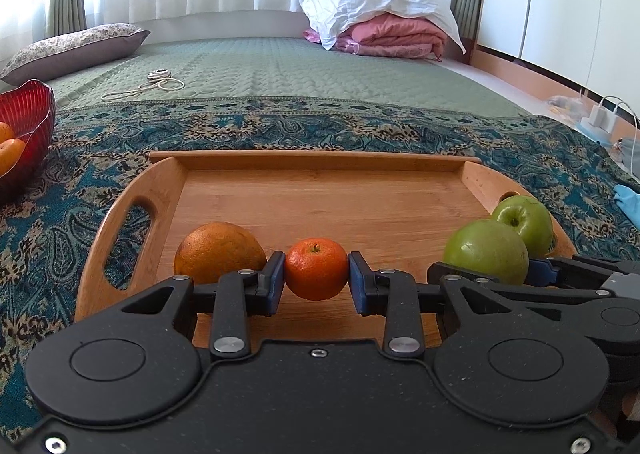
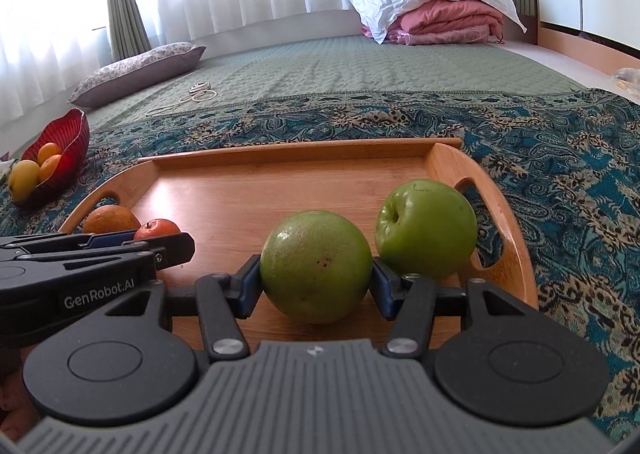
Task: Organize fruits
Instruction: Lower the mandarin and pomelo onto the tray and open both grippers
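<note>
A wooden tray point(image 1: 280, 189) point(image 2: 280, 181) lies on a patterned cloth. My left gripper point(image 1: 316, 274) is shut on a small tangerine point(image 1: 316, 268), just above the tray's near edge. A larger orange point(image 1: 220, 252) sits on the tray to its left. My right gripper point(image 2: 316, 278) is shut on a round green fruit point(image 2: 316, 266), which also shows in the left wrist view point(image 1: 486, 250). A green apple point(image 2: 426, 228) point(image 1: 522, 221) lies on the tray to its right, by the handle. The left gripper also shows in the right wrist view point(image 2: 132, 240).
A red bowl point(image 2: 74, 141) point(image 1: 30, 109) with several oranges and a yellow fruit stands on the cloth at the far left. Behind are a green quilted mat, a pillow point(image 1: 72, 49), a coiled cord point(image 1: 160, 81) and folded bedding point(image 1: 384, 21). Chargers point(image 1: 600, 117) lie far right.
</note>
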A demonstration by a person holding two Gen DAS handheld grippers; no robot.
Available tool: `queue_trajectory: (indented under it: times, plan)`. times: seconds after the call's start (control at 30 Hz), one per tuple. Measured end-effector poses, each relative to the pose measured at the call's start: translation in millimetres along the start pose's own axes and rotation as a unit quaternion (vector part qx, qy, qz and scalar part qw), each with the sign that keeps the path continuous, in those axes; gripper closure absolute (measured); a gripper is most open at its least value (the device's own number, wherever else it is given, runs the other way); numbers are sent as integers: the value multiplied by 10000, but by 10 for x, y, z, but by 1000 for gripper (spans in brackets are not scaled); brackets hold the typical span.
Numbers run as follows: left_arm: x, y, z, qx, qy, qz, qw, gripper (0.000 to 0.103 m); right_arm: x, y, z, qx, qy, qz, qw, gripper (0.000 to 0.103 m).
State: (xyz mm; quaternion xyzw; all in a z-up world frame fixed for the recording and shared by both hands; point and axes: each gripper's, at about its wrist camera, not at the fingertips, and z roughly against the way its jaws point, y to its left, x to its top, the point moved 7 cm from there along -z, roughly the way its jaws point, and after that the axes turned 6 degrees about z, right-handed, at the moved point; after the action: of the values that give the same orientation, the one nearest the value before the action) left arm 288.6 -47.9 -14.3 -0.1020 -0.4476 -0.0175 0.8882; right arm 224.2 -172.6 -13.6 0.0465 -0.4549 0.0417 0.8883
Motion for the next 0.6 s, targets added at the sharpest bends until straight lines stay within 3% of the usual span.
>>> queue_trajectory:
  times: [0.6]
  plan:
    - [-16, -3, -21, 0, 41, -40, 10000, 71, 0, -15, 12, 54, 65, -48, 10000, 43]
